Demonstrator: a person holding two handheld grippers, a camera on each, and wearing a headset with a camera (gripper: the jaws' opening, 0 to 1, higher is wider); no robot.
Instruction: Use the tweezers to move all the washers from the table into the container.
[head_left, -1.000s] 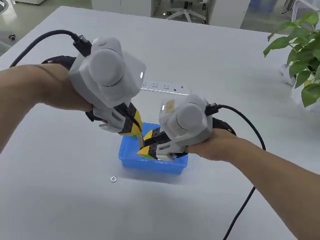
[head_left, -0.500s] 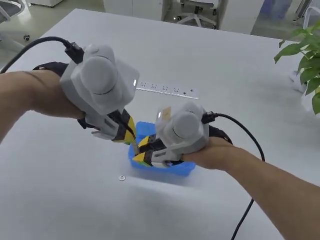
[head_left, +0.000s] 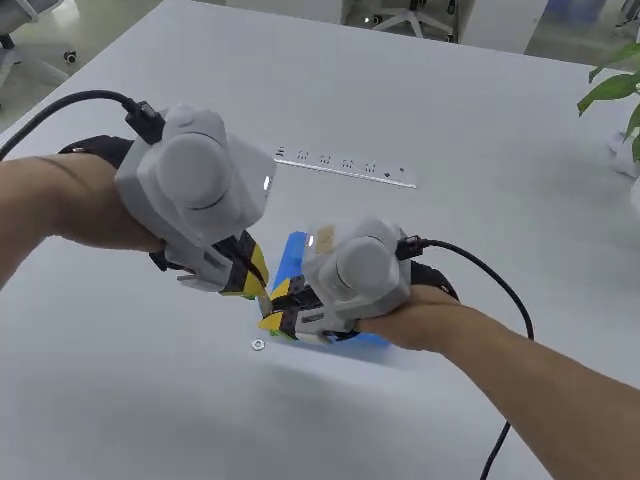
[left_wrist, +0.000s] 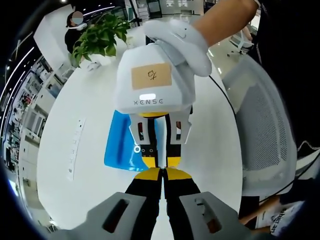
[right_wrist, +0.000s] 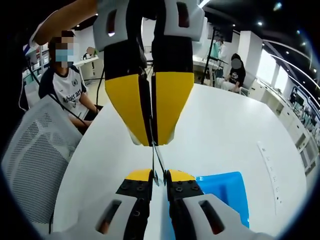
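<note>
A small metal washer (head_left: 258, 345) lies on the white table (head_left: 120, 380), just off the near left corner of the blue container (head_left: 294, 252). My left gripper (head_left: 258, 282) and right gripper (head_left: 274, 318) meet tip to tip above that corner. Thin metal tweezers (right_wrist: 153, 150) run from the left gripper's yellow jaws down into the right gripper (right_wrist: 159, 177); both are shut on them. In the left gripper view, my left gripper (left_wrist: 162, 174) faces the right one over the container (left_wrist: 118, 145), where a small ring (left_wrist: 137, 148) lies. The tweezer tips are hidden in the head view.
A white power strip (head_left: 345, 165) lies on the table beyond the container. A potted plant (head_left: 622, 90) stands at the far right edge. A mesh chair (left_wrist: 260, 125) sits beside the table, and people sit in the background (right_wrist: 67, 85). Cables trail from both grippers.
The head camera has shifted. Both grippers, still joined on the tweezers, have moved from over the container toward its near left corner, closer to the washer on the table.
</note>
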